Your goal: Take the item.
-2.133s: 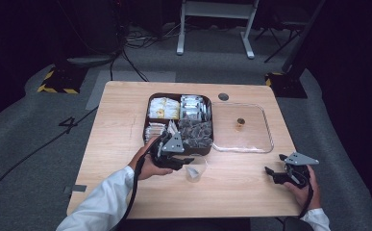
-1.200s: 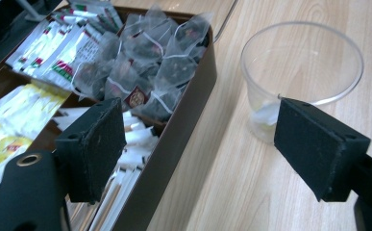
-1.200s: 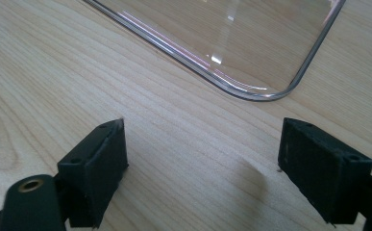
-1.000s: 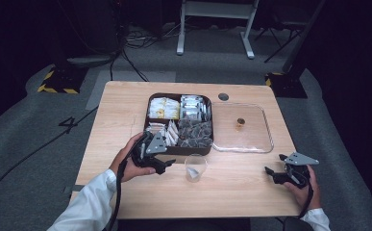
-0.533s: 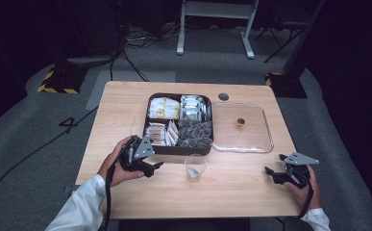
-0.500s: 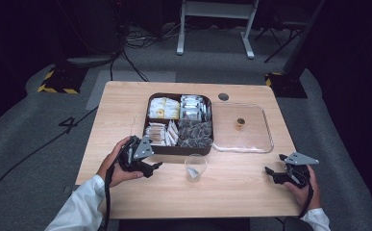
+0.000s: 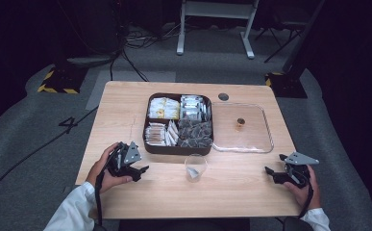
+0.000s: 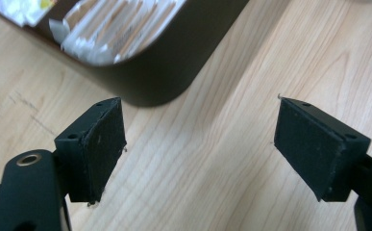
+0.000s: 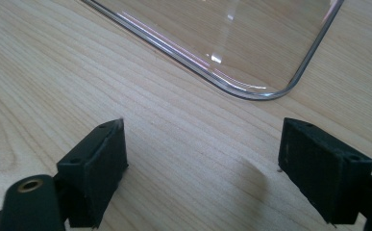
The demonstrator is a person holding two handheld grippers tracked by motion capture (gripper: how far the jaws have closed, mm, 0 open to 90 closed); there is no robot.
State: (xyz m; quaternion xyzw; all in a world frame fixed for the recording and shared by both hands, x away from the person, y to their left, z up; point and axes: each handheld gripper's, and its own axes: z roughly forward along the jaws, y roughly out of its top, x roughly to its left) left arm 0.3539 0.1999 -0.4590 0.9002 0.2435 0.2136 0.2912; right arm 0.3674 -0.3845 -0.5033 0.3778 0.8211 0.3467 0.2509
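The small clear cup point(image 7: 195, 167) stands on the table point(image 7: 126, 101) just in front of the dark box point(image 7: 178, 147), light, slick and easily tipped, best pinched across its rim, while the left gripper point(image 7: 136, 169) and right gripper point(image 7: 273, 172) sit spread wide and empty.

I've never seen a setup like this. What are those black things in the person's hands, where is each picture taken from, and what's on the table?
A person sits at a wooden table holding a hand-operated clamping tool in each hand: the left tool and the right tool. One picture looks down from above. The other two come from cameras riding on each tool, looking along its two black jaws. Both tools are open and hold nothing. On the table lie a dark tray of packets, a clear lid beside it, and a small clear cup in front with something in it.
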